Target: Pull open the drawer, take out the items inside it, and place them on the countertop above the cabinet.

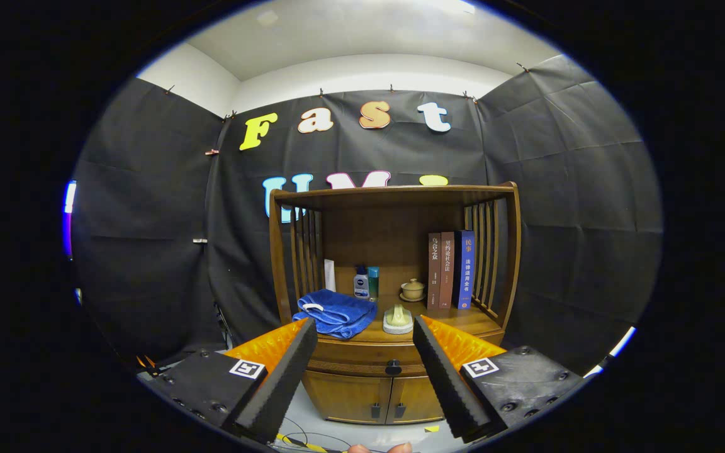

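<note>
Drawer looks fully closed, knob sitting just ahead of the tool, which is wide open, holding nothing.

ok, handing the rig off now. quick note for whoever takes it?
Tool: open, holding nothing, fingers spread wide and aimed at the cabinet from a short way back.
Drawer: shut, its dark knob straight ahead between the fingers. Contents can't be seen.
Countertop: already carries a folded blue towel, a pale soap-like piece on a dish, bottles, a small lidded pot and upright books. Free space is at the front right.
Done: nothing yet.
Left: close on the knob, pull the drawer open, lift the items out, set them on the countertop.
</note>
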